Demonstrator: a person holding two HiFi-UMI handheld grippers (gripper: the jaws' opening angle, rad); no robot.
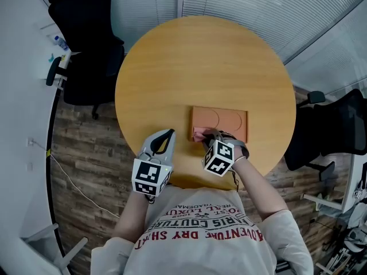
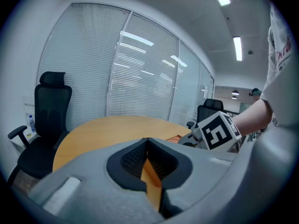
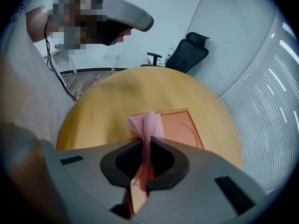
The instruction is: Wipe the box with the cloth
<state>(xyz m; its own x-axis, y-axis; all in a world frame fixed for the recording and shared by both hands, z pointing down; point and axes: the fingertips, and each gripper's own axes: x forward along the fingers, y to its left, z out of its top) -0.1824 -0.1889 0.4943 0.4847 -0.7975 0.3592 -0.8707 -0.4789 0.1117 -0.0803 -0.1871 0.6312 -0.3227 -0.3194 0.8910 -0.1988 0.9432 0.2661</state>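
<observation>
A flat orange box [image 1: 223, 122] lies on the round wooden table [image 1: 172, 67], near its front edge. My right gripper [image 1: 208, 136] is at the box's near left corner, shut on a pink cloth [image 1: 198, 134]. In the right gripper view the cloth [image 3: 147, 123] stands folded between the jaws of my right gripper [image 3: 148, 143], over the box [image 3: 180, 127]. My left gripper [image 1: 168, 134] hovers over the table left of the box, apart from it. In its own view the left gripper [image 2: 147, 139] is shut on nothing, with the right gripper's marker cube [image 2: 216, 130] beyond.
Black office chairs stand at the table's back left [image 1: 86, 44] and right [image 1: 335, 128]. Window blinds [image 1: 258, 4] run behind the table. A white desk [image 1: 23, 96] and a floor cable [image 1: 69, 179] are at the left.
</observation>
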